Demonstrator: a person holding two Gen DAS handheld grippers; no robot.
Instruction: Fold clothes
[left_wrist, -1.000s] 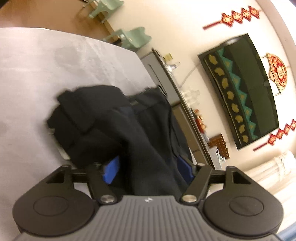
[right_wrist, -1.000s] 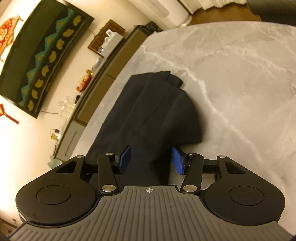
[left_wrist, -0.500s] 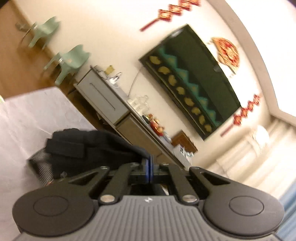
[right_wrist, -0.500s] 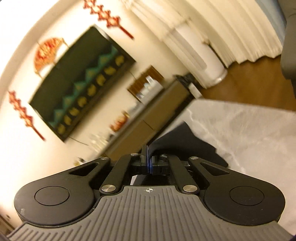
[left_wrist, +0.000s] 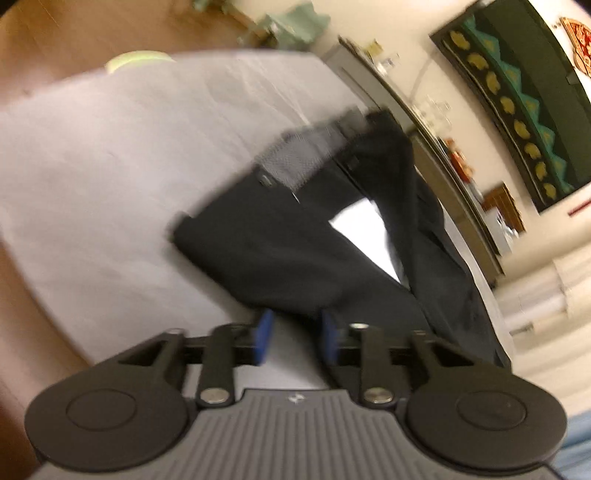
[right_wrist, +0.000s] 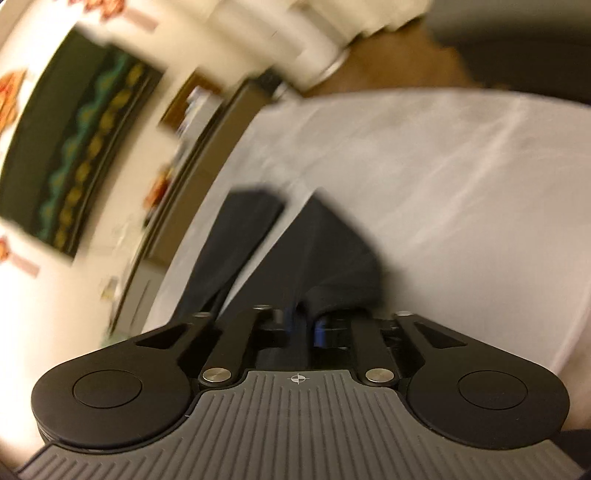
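A dark navy garment (left_wrist: 280, 251) lies spread on the pale marble table (left_wrist: 122, 155). A grey mesh lining (left_wrist: 295, 162) shows at its far end, and a patch of table shows through a gap in the cloth. My left gripper (left_wrist: 296, 336) is open at the garment's near edge, with bare table between its blue fingers (left_wrist: 263, 334). In the right wrist view the garment (right_wrist: 332, 254) runs away from me in two dark strips. My right gripper (right_wrist: 303, 325) is nearly closed, and a fold of the cloth fills the narrow gap between its jaws.
A low sideboard (left_wrist: 443, 155) with small items stands along the wall beyond the table, under a dark wall hanging (left_wrist: 517, 92). Pale green chairs (left_wrist: 295, 22) stand far left on the wooden floor. A white standing unit (right_wrist: 306, 48) and curtains are at the right. Both views are motion-blurred.
Both grippers closed on the garment and lifted it, then swung back down to the table. The left gripper has opened and let go. The garment now lies more spread out.
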